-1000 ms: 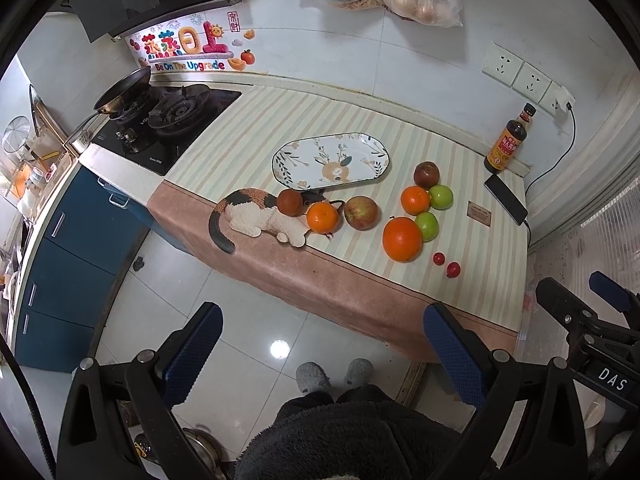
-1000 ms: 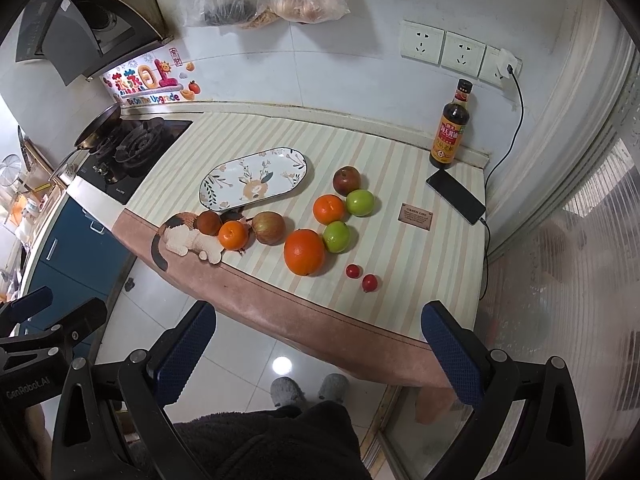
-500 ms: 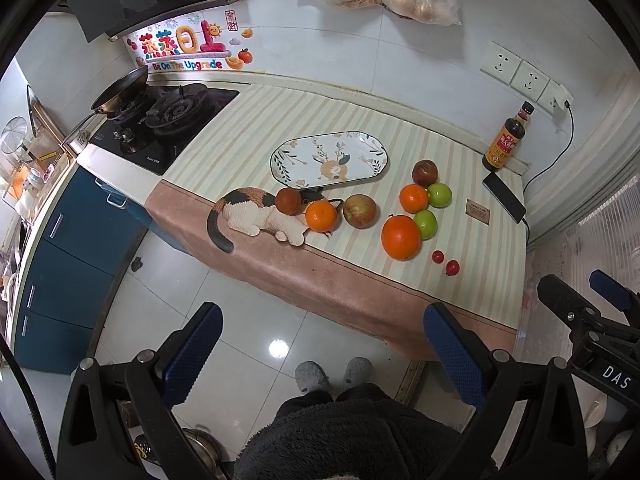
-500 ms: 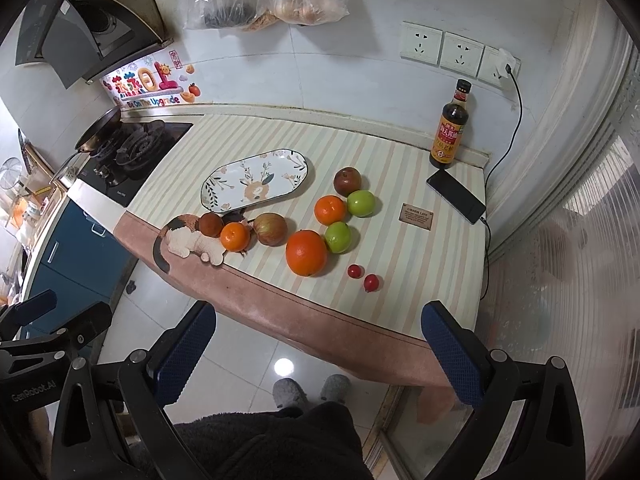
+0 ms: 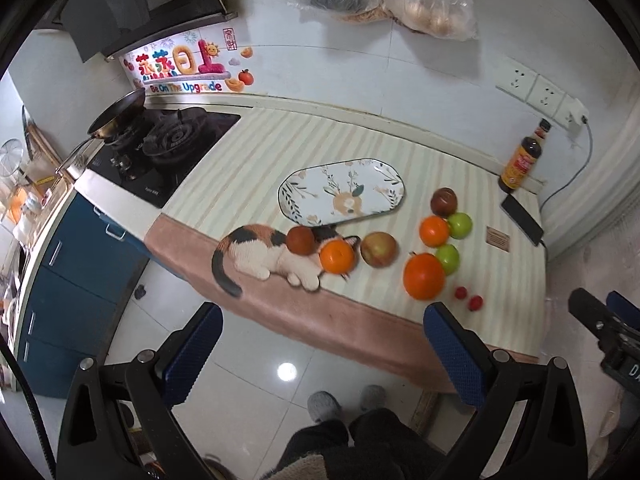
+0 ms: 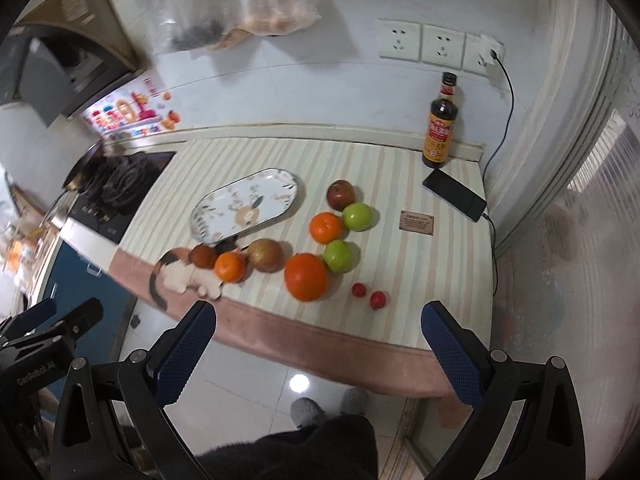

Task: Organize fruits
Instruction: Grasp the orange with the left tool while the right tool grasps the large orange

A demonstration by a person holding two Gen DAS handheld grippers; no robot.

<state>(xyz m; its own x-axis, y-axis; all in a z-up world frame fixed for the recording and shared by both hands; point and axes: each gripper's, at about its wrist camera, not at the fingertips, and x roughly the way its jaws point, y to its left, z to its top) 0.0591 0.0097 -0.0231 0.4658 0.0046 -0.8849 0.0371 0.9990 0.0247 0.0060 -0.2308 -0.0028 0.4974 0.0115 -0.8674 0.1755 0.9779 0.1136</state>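
Note:
An oval flowered plate [image 5: 342,192] [image 6: 245,204] lies empty on the striped counter. Loose fruit lies in front and right of it: a large orange [image 5: 424,276] [image 6: 306,277], two smaller oranges [image 5: 337,256] [image 5: 434,231], two green apples [image 5: 460,225] [image 5: 447,259], a reddish apple [image 5: 379,249], two dark red fruits [image 5: 444,201] [image 5: 301,240] and two small red fruits [image 5: 468,298]. My left gripper [image 5: 322,356] and right gripper [image 6: 320,354] are open and empty, held well back over the floor.
A gas hob with a pan [image 5: 160,152] is at the counter's left end. A sauce bottle [image 6: 441,122], a phone on a cable [image 6: 454,194] and a small card [image 6: 417,222] are at the right. A cat picture [image 5: 264,254] is on the cloth's front edge. Bags hang on the wall.
Both grippers have moved closer to the counter; the right one has swung so the fruit sits more central. Nothing on the counter has moved.

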